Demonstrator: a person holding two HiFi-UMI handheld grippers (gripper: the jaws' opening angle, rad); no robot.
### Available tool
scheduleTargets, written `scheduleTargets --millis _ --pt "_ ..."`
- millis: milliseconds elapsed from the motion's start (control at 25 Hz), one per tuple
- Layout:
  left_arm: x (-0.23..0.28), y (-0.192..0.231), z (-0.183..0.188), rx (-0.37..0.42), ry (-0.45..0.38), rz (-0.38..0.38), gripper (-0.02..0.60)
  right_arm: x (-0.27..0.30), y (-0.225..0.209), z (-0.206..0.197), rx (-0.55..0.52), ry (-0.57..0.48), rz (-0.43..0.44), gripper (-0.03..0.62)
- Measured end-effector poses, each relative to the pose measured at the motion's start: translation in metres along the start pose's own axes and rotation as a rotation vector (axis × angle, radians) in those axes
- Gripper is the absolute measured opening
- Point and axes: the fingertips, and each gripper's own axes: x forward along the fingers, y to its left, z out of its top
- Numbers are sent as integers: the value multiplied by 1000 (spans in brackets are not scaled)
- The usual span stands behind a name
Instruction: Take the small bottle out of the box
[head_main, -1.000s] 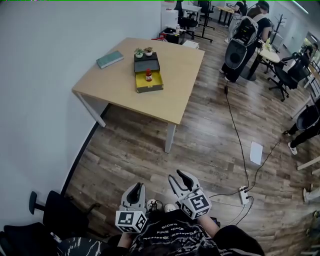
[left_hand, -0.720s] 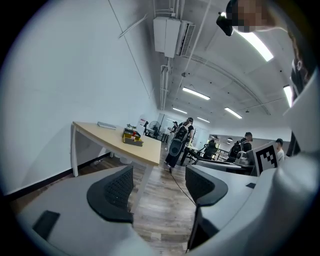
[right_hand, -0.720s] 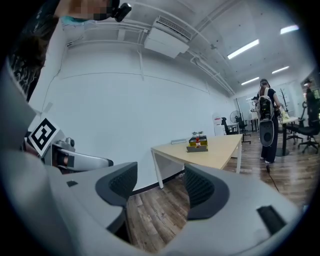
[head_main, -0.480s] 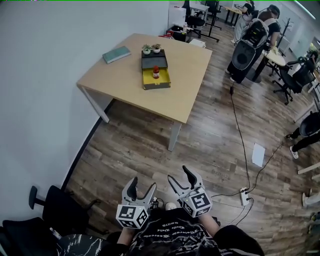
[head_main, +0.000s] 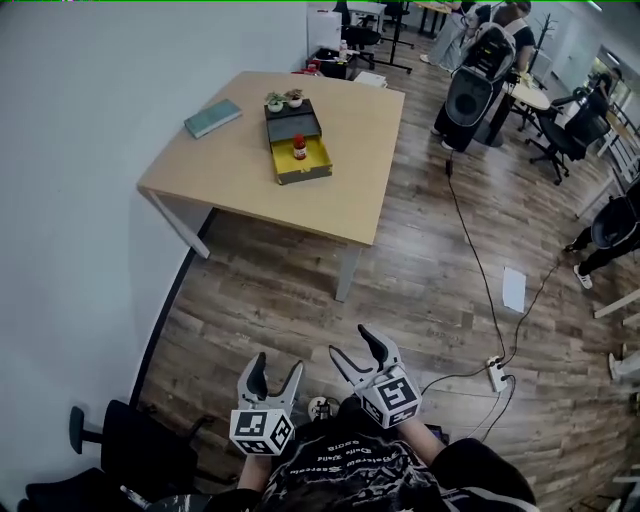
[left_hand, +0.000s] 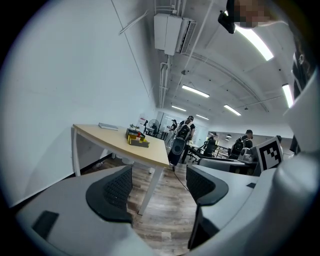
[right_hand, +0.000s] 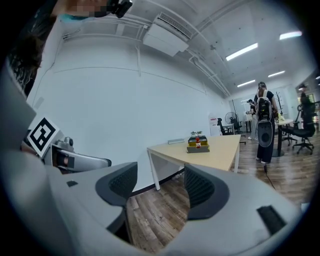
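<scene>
The small red-capped bottle (head_main: 299, 148) stands upright in an open yellow box (head_main: 309, 167) on a wooden table (head_main: 240, 170) far ahead. Both grippers hang low near the person's body, well away from the table. My left gripper (head_main: 276, 368) is open with nothing between its jaws, and so is my right gripper (head_main: 352, 345). In the left gripper view the box (left_hand: 137, 140) shows small on the table beyond my left gripper (left_hand: 156, 187). In the right gripper view the bottle (right_hand: 198, 143) and box (right_hand: 198, 148) appear far past my right gripper (right_hand: 160, 187).
A black case (head_main: 292, 122) with two small potted plants (head_main: 284, 100) sits behind the box; a teal book (head_main: 213, 117) lies at the table's left. A black chair (head_main: 120, 440) is at lower left. A cable and power strip (head_main: 497, 375) cross the floor right. People stand at far right.
My left gripper's jaws have gone from shut to wide open, and the right gripper's jaws have spread wider. Both grippers stay low near the body; the head view has shifted slightly.
</scene>
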Motion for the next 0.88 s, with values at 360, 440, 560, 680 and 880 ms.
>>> scheduleTargets --millis 360,440,560,680,880 --pt "9 27 -5 -33 20 17 345 33 8 -2 -6 17 35 304" --pt "20 26 -4 -37 20 2 345 42 -2 -4 6 20 31 304" --pt "42 22 8 -37 -1 -28 345 58 -24 -4 26 29 20 304" --pt "69 22 17 -25 5 -34 345 75 -45 2 31 33 19 304" --pt "116 27 40 -5 -15 -7 345 106 -86 21 18 22 22 304"
